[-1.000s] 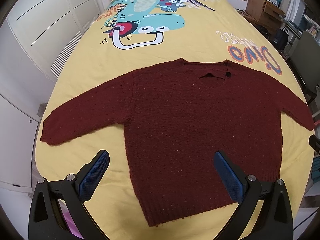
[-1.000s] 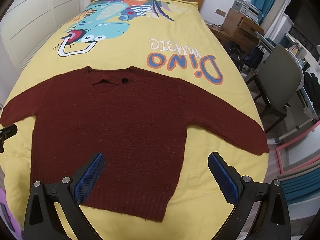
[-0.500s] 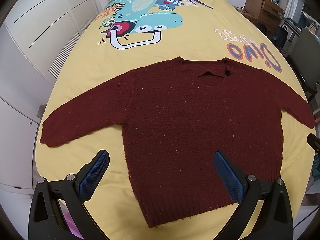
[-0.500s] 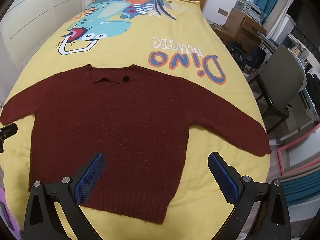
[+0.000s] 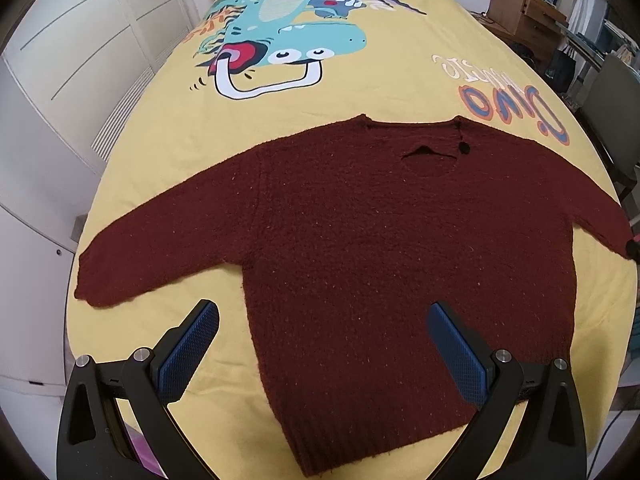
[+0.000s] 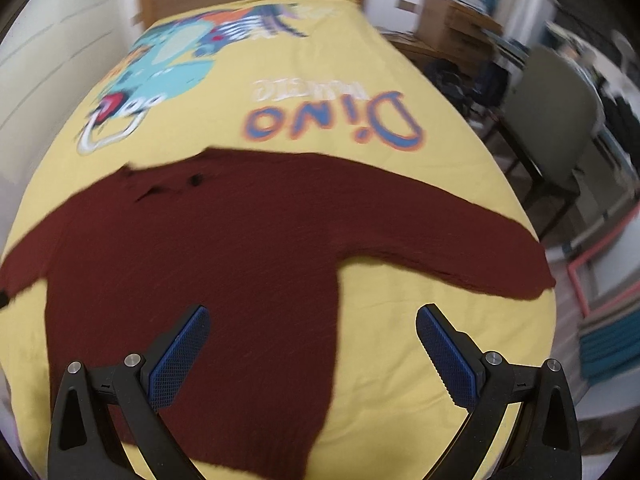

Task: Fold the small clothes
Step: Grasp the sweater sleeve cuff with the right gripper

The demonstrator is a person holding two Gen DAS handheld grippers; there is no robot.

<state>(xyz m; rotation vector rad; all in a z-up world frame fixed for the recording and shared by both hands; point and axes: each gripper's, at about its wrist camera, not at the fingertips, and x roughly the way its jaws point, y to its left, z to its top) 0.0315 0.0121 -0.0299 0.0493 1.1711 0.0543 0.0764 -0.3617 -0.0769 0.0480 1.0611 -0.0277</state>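
Note:
A dark red knitted sweater lies flat and spread out on the yellow bedspread, both sleeves out to the sides, neck towards the headboard. It also shows in the right wrist view, blurred. My left gripper is open and empty, held above the sweater's lower left hem. My right gripper is open and empty, above the sweater's lower right side near the right sleeve. A bit of the right gripper shows at the left view's right edge.
The bedspread bears a dinosaur print and "Dino" lettering. White wardrobe doors stand left of the bed. A grey chair and wooden furniture stand to the right. The bed's edges are near both sleeve ends.
The right gripper has swung to the right and tilted, blurring its view; the right sleeve is now more central. The left gripper has shifted only slightly. Both stay open.

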